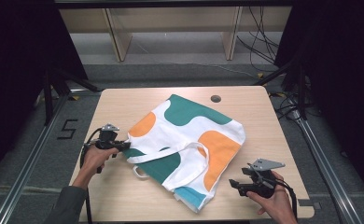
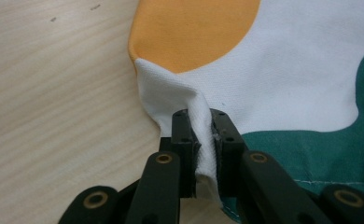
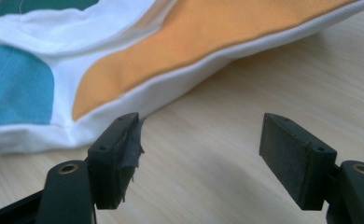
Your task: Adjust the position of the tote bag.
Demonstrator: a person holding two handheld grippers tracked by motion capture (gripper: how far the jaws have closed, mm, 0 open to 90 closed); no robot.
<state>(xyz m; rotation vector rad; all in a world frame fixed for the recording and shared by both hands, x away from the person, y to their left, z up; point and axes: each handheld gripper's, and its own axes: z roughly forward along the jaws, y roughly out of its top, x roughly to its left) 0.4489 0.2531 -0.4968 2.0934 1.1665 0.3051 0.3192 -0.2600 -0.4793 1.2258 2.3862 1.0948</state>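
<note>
Presently my left gripper [image 2: 201, 140] is clamped on a pinch of white cloth at the tote bag's [image 1: 189, 144] corner, while my right gripper [image 3: 201, 158] stands apart, empty, just beside the opposite edge. I judge the right should take a deep bite of that hem before any pull. The bag lies flat mid-table [image 1: 259, 107], white with green, orange and blue patches, straps draped across.

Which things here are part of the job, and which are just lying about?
In the job:
tote bag, pinched at its white edge
left gripper, shut on that edge
right gripper, open beside the bag
bag handles

Lying about:
table
cables on the floor behind
wooden frame beyond the table
</note>
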